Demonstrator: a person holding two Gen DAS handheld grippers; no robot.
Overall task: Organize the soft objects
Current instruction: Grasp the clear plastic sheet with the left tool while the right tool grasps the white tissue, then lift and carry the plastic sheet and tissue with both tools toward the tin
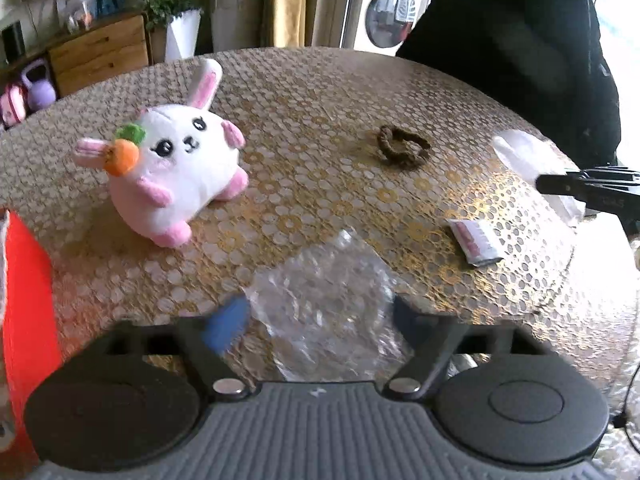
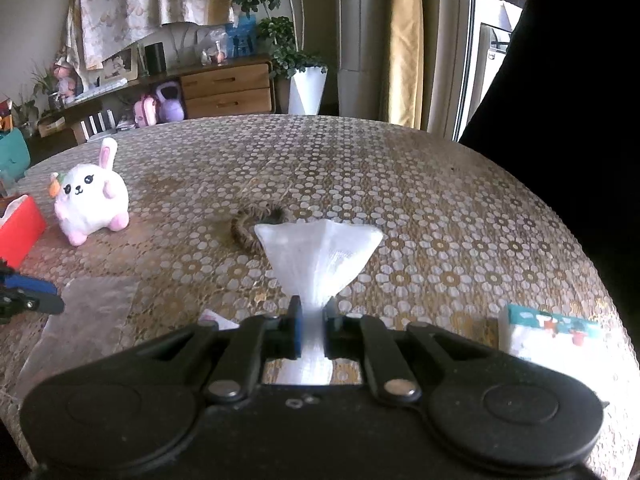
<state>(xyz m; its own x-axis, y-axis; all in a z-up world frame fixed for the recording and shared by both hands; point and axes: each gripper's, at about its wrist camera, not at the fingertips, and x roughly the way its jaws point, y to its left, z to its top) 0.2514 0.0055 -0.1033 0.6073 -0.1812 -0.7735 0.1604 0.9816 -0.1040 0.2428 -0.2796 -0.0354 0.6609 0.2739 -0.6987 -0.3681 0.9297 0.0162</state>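
Observation:
In the left wrist view, my left gripper [image 1: 316, 320] stands open above a clear bubble-wrap sheet [image 1: 328, 296] that lies on the table between its fingers without being pressed. A white and pink plush bunny [image 1: 176, 160] with an orange carrot sits at the left. A brown braided hair tie [image 1: 404, 146] lies further back. My right gripper [image 2: 314, 320] is shut on a white gauzy cloth [image 2: 320, 256], which fans out above the pads. The bunny [image 2: 92, 200] and hair tie [image 2: 244, 228] show behind it.
A red box [image 1: 24, 300] stands at the table's left edge. A small printed packet [image 1: 476, 240] lies at the right. A tissue pack [image 2: 548, 336] sits near the right edge. A person in dark clothes [image 1: 520, 40] stands behind the patterned round table [image 2: 400, 184].

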